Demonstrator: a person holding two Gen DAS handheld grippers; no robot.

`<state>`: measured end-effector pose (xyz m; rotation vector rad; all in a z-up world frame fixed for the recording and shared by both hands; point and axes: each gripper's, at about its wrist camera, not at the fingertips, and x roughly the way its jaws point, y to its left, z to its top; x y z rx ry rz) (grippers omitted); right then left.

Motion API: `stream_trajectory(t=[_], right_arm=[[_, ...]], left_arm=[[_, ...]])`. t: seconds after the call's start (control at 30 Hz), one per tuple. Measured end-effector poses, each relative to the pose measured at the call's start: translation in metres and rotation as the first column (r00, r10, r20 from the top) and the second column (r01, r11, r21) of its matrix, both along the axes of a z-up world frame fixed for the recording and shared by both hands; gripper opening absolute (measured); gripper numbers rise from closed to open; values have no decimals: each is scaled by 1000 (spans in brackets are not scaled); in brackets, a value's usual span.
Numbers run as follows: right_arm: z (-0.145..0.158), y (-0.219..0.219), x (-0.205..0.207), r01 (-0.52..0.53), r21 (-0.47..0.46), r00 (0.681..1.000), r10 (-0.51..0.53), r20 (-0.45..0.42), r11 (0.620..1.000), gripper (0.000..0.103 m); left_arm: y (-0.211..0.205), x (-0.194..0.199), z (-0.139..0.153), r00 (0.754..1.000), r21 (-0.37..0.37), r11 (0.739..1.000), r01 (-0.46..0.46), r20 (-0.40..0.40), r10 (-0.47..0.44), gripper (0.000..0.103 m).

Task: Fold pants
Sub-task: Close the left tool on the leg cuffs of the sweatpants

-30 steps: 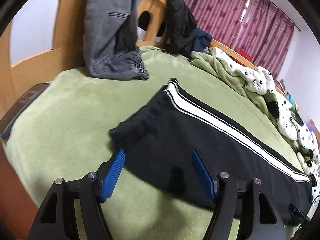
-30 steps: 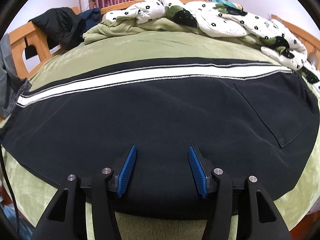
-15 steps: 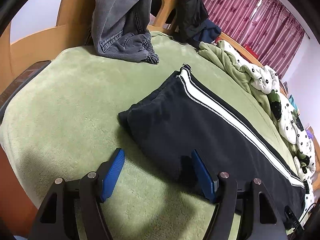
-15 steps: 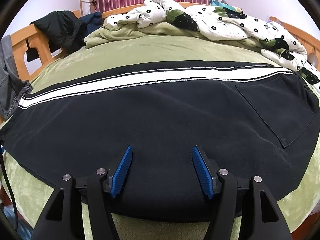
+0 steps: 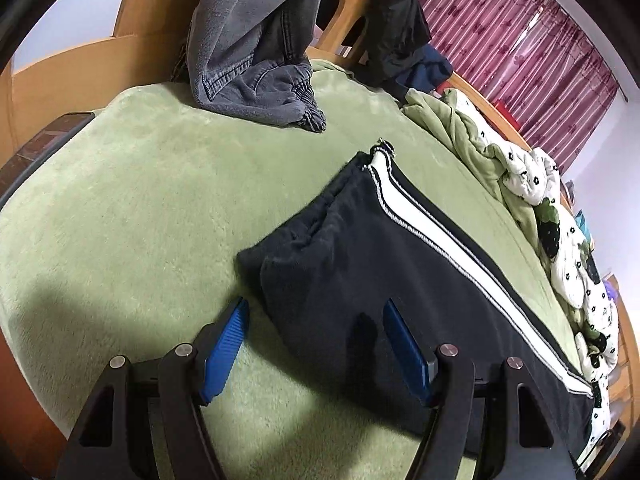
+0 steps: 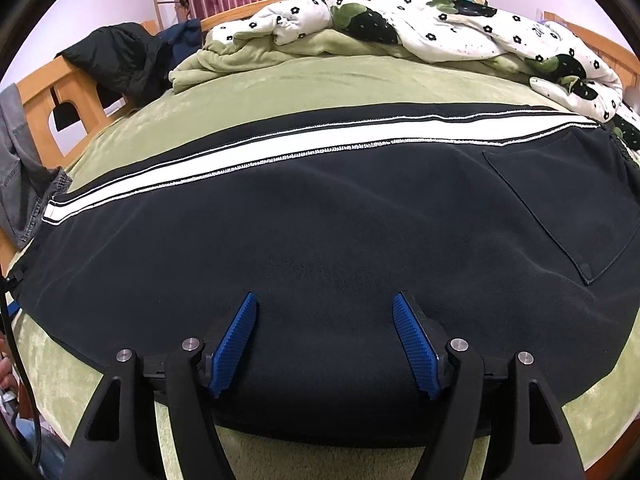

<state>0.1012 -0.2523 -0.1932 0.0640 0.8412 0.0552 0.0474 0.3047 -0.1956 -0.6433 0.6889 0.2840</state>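
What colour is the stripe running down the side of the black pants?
White, edged with pale stitching, on the black pants; the stripe shows best in the right wrist view.

Grey jeans (image 5: 256,60), floral quilt (image 6: 440,28), maroon curtains (image 5: 520,52)

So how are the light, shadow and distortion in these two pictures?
Left wrist view: the left gripper casts a dark shadow on the green blanket. Right wrist view: even light, and the fisheye bows the black pants into a dome.

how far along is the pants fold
Done: the pants lie flat on the bed, legs apparently stacked, stripe up. In hand: nothing; the left gripper is open at the cuff, and the right gripper, jaws just opening, is over the middle. Left: the crosswise folds.
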Motion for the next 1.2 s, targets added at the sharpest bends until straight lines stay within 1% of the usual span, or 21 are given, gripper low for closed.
stream_trajectory(t=[0.13,0.37,0.43,0.47,0.53,0.6,0.67,0.73,0.87,0.93,1.0,1.03,1.07,1.1,1.13,1.17,1.2], right_arm=[[0,-2,1,-1,18,1000,1,-4,1000,71],[0,1,-2,-3,3,1000,3,25,1000,71],[1,1,-3,-3,-1,999,3,32,1000,71],[2,1,-4,-2,3,999,2,34,1000,71],[4,-1,-6,-1,15,999,1,34,1000,71],[6,-5,-8,-3,39,999,2,40,999,71],[8,-8,-9,4,61,999,-6,45,998,71],[8,-12,-10,3,83,999,-7,45,997,71],[12,-21,-13,17,131,998,-25,61,991,71],[13,-26,-15,24,150,997,-34,62,988,71],[16,-32,-15,28,159,998,-37,55,987,71],[18,-33,-15,27,156,998,-35,48,987,71],[21,-37,-17,26,156,998,-35,52,987,70],[23,-40,-19,37,149,997,-46,59,988,69],[25,-42,-21,43,142,996,-52,65,989,68],[28,-45,-24,44,141,995,-55,78,989,68],[31,-49,-27,46,137,995,-58,85,990,68]], left_arm=[[8,5,-2,1000,-38,999,-1,4,1,68],[7,10,-3,1000,-28,1000,3,-12,-4,66],[10,11,-3,999,-23,999,32,-5,-32,65],[14,12,-4,999,-34,999,34,-1,-34,63],[25,7,-6,1000,-93,996,1,23,1,45],[34,3,-9,999,-143,990,-7,43,13,39],[41,1,-12,998,-192,981,-1,64,13,39],[43,1,-14,997,-214,977,0,75,16,39],[35,5,-13,998,-164,986,-20,59,30,38],[34,8,-12,998,-153,988,-25,57,35,30],[36,8,-10,998,-152,988,-27,48,35,26],[35,8,-8,998,-145,989,-29,47,37,22],[31,8,-2,998,-115,993,-40,44,45,21],[22,9,7,998,-55,997,-50,36,52,20],[11,11,17,998,20,998,-52,30,51,20],[-7,13,31,999,132,990,-47,25,44,19],[-29,17,48,999,239,971,-27,28,21,19]])
